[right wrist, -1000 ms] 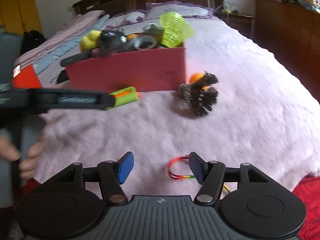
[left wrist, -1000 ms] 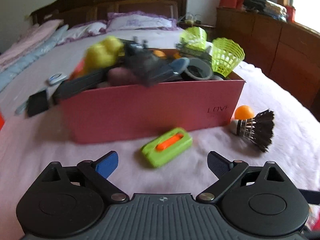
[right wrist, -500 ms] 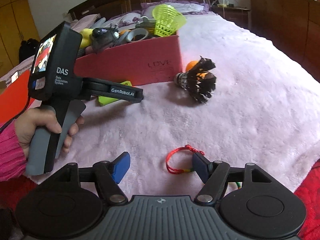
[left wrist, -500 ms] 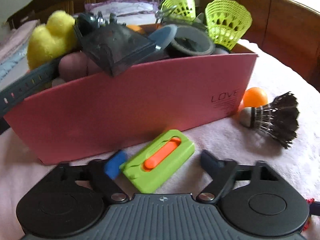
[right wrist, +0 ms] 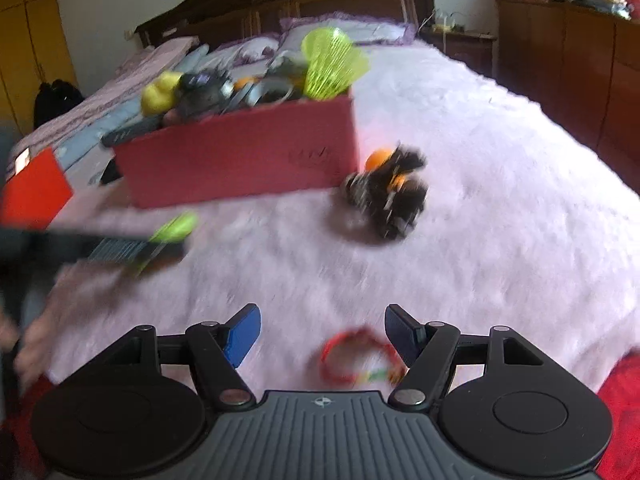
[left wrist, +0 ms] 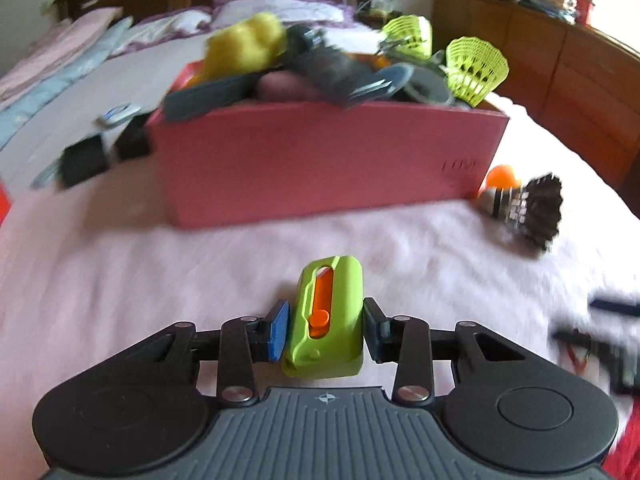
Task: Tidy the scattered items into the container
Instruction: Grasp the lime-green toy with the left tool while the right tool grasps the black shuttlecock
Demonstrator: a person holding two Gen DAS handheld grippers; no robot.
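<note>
The box (left wrist: pixel 328 168) stands on the bed (left wrist: pixel 160 272), filled above its rim. The ball (left wrist: pixel 503 176) and shuttlecock (left wrist: pixel 524 210) lie at its right corner. The cutter (left wrist: pixel 326 320) sits before the box. The bracelet (right wrist: pixel 352 356) lies nearest, before the shuttlecock.

Green cutter (left wrist: pixel 328 316), orange slider, clamped upright. Black shuttlecock (left wrist: pixel 524 208), orange ball (left wrist: pixel 502 176) beside overfull pink box (left wrist: pixel 320 164). Red bracelet (right wrist: pixel 352 356) on blanket.

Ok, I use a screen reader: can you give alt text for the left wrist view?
The left gripper clamps a lime-green plastic case with an orange slider above a pink fluffy blanket. Beyond it stands an overfilled pink cardboard box; a black feather shuttlecock lies right of it.
</note>
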